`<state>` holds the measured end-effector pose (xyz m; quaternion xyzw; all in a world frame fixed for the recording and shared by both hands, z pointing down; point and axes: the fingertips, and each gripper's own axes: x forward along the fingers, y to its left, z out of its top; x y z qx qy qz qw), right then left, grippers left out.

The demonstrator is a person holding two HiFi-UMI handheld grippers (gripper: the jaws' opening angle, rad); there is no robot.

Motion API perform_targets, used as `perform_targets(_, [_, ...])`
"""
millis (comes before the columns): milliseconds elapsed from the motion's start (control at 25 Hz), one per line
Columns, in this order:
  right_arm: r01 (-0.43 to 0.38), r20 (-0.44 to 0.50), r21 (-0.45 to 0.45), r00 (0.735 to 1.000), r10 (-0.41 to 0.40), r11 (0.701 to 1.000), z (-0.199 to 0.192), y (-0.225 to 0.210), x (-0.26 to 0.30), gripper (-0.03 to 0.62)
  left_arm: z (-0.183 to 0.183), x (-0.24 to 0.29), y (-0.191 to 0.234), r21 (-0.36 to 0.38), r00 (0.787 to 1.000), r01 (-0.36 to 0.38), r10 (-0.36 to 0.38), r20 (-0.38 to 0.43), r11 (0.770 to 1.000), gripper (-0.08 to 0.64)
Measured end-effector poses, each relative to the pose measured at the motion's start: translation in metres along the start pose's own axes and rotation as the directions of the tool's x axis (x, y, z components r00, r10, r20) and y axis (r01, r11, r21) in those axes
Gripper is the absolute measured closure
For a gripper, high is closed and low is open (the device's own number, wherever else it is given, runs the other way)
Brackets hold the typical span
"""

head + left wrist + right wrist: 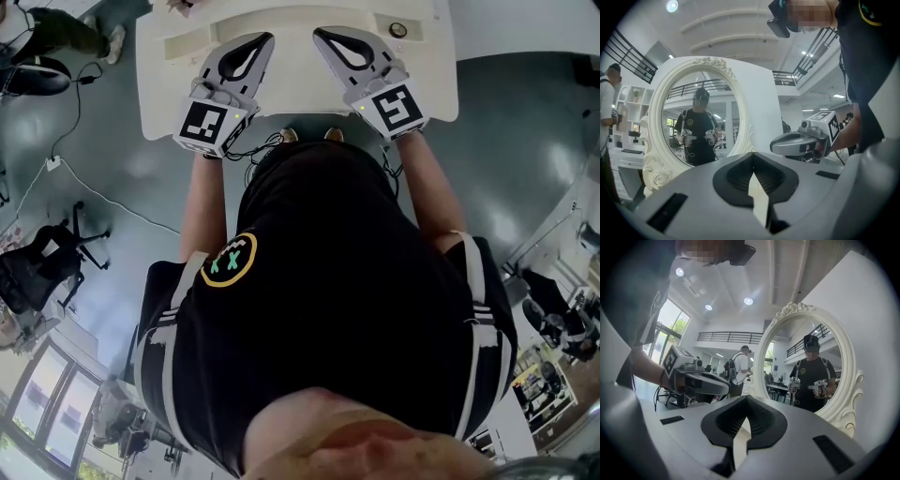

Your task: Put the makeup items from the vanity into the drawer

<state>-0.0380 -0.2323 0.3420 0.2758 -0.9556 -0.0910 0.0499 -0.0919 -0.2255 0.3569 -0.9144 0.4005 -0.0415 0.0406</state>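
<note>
I hold both grippers side by side above a white vanity table (159, 84), jaws pointing away from me. My left gripper (266, 38) is shut with nothing between its jaws, and so is my right gripper (320, 34). A small round dark item (398, 30) lies on the vanity top, to the right of the right gripper. An oval mirror (698, 117) in an ornate white frame stands ahead and reflects me holding both grippers. It also fills the right half of the right gripper view, mirror (811, 366). No drawer shows in any view.
A black office chair (47, 262) and cables (112, 202) are on the grey floor to my left. One person stands at the far left edge (607, 108); another, with a backpack (738, 369), stands beyond the vanity. Desks with clutter (553, 347) are at the lower right.
</note>
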Motion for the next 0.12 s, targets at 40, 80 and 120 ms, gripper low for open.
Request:
perform_targets(40, [-0.001, -0.002, -0.002, 1.0, 0.001, 1.0, -0.0007, 0.0002, 0.0, 0.572, -0.0001, 0.0, -0.0003, 0.001, 1.0, 0.0, 0.0, 0.0, 1.0, 0.541])
perform_targets(80, [-0.003, -0.003, -0.005, 1.0, 0.003, 1.0, -0.0013, 0.0003, 0.0, 0.572, -0.0002, -0.0002, -0.0007, 0.001, 1.0, 0.0, 0.0, 0.001, 1.0, 0.541])
perform_targets(120, [-0.004, -0.004, -0.008, 1.0, 0.004, 1.0, -0.0019, 0.0005, -0.0001, 0.572, -0.0004, -0.0003, -0.0011, 0.001, 1.0, -0.001, 0.001, 0.001, 1.0, 0.541])
